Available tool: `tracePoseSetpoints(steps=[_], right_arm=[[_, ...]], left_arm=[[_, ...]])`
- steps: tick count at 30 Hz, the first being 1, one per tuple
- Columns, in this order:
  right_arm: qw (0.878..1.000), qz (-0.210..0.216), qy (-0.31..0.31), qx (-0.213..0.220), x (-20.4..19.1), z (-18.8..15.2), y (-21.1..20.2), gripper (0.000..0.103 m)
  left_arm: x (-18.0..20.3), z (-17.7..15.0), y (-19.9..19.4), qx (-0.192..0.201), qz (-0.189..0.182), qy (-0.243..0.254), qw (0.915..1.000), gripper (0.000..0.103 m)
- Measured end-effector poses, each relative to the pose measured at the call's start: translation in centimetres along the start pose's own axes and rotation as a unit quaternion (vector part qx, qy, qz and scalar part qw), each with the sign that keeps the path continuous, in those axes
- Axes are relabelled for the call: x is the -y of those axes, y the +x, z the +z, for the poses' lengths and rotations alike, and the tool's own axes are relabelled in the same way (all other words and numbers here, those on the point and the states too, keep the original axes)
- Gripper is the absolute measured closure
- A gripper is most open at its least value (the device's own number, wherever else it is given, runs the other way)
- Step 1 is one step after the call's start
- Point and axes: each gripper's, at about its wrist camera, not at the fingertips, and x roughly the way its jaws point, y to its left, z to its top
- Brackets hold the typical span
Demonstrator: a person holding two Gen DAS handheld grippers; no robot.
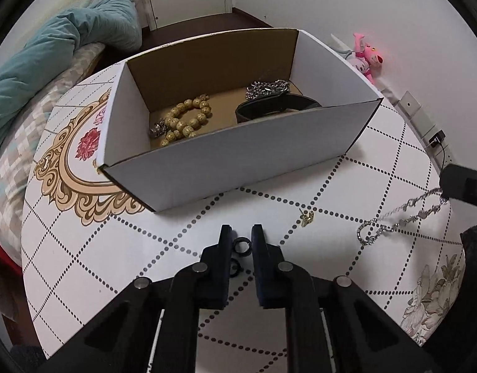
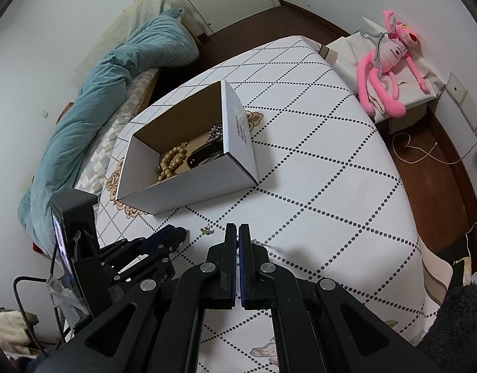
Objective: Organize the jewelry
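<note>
Black ring pinched between the jaws of the left gripper, low over the white bench with its dotted diamond pattern; jaws narrowed to the ring's width, pads against its sides. Second black ring just behind the first, partly hidden by the left finger, seemingly lying on the cloth. Small gold earring loose on the bench, near and to the right of the jaws. Silver chain further right, one end lifted and clamped in the right gripper, the rest trailing on the bench. Jaws of that gripper clenched almost flat together in its own view, only a glint of chain showing beside the right finger. White cardboard box open beyond the earring, brown inside, holding a tan bead bracelet, a black band and a heap of silver links.
</note>
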Motion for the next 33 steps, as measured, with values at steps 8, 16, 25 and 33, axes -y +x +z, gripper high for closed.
tracePoseSetpoints(steps=[8, 16, 25, 33], right_arm=[[0.998, 0.038, -0.029, 0.030, -2.9, 2.3, -3.9, 0.102], [0.991, 0.066, -0.078, 0.082, -7.2, 7.8, -7.6, 0.102], [0.992, 0.025, -0.108, 0.056, -9.3, 13.4, -2.2, 0.102], [0.994, -0.003, -0.110, -0.003, -9.0, 15.2, 2.9, 0.102]], left_arm=[[-1.9, 1.4, -6.0, 0.033, -0.048, -0.046, 0.9973, 0.093], [-4.9, 7.8, -11.1, 0.076, -0.092, -0.081, 0.9895, 0.093], [-6.9, 12.8, -6.6, 0.036, -0.080, -0.089, 0.9922, 0.093], [-7.7, 13.8, -3.8, -0.009, -0.063, -0.105, 0.9924, 0.092]])
